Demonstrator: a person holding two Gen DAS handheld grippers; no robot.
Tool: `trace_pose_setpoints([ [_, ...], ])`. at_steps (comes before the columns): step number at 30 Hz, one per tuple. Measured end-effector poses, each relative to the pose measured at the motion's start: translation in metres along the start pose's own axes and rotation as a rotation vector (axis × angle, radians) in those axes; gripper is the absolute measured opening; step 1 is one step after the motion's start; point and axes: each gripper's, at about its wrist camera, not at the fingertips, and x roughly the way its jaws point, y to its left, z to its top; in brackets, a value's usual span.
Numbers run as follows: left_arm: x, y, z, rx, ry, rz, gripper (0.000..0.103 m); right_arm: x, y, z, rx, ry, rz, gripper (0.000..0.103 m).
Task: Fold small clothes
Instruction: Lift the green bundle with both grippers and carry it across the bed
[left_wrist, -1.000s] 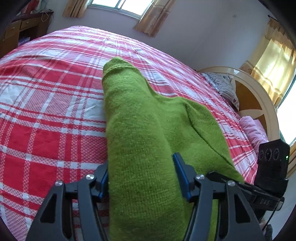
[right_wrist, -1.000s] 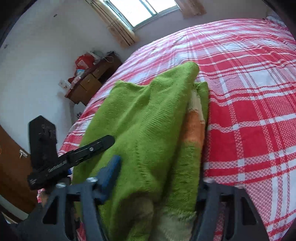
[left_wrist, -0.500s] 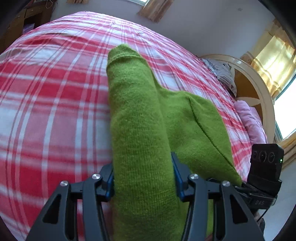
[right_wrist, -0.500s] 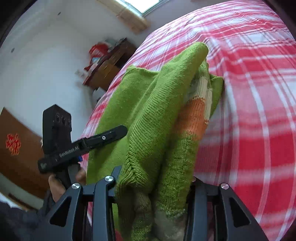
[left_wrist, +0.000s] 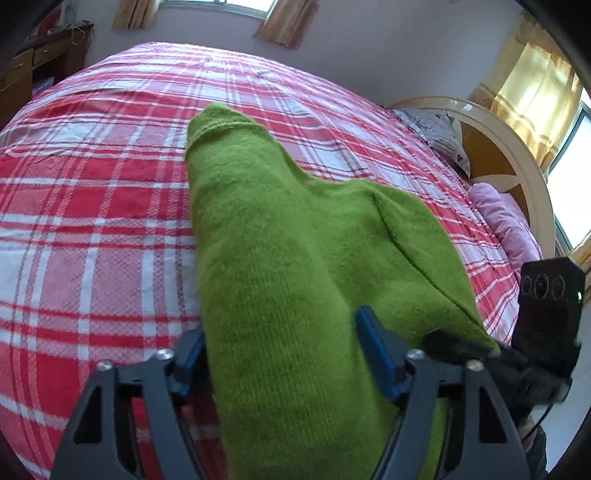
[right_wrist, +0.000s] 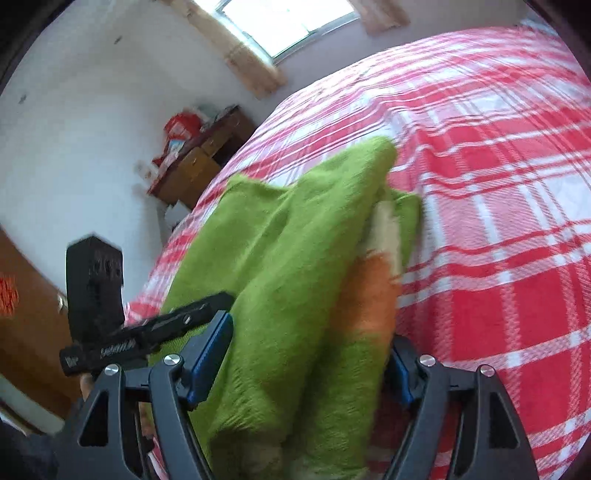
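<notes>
A green knit sweater lies lengthwise on the red plaid bed, a sleeve folded along its top. From the right wrist, orange and cream stripes show on the sweater's right side. My left gripper straddles the near end of the sweater; its jaws are opening, with the knit bulging between the blue pads. My right gripper straddles the other near corner in the same way, jaws opening, and its right pad is partly hidden by the knit. Each view shows the other gripper's black body off to the side.
A curved cream headboard with a pink pillow and a patterned pillow stands at the right. A wooden dresser with red items stands by the wall. A person's hand holds the left gripper.
Both pairs of jaws squeezed in on the sweater half a second ago and now stand wider apart. Both views have drawn back slightly along the bed, and the knit has slackened between the pads.
</notes>
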Motion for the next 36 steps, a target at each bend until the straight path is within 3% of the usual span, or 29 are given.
trace_pose_setpoints([
  [3,-0.003,-0.004,-0.003,-0.011,-0.018,0.018,0.058,0.002,0.012,-0.007,-0.009,-0.007,-0.02,0.049],
  [7,-0.012,-0.004,-0.005,-0.062,-0.012,0.034,0.049,-0.006,0.023,-0.016,0.031,-0.032,-0.061,0.041],
  [10,-0.022,-0.013,-0.015,-0.032,-0.004,0.078,0.047,-0.024,0.04,-0.026,-0.017,-0.046,-0.11,0.04],
  [18,-0.041,-0.028,-0.042,-0.021,0.014,0.105,0.045,-0.054,0.07,-0.056,-0.066,-0.074,-0.184,0.04],
  [36,-0.071,-0.044,-0.067,0.032,0.001,0.146,0.044,-0.081,0.098,-0.086,-0.07,-0.115,-0.215,0.04],
])
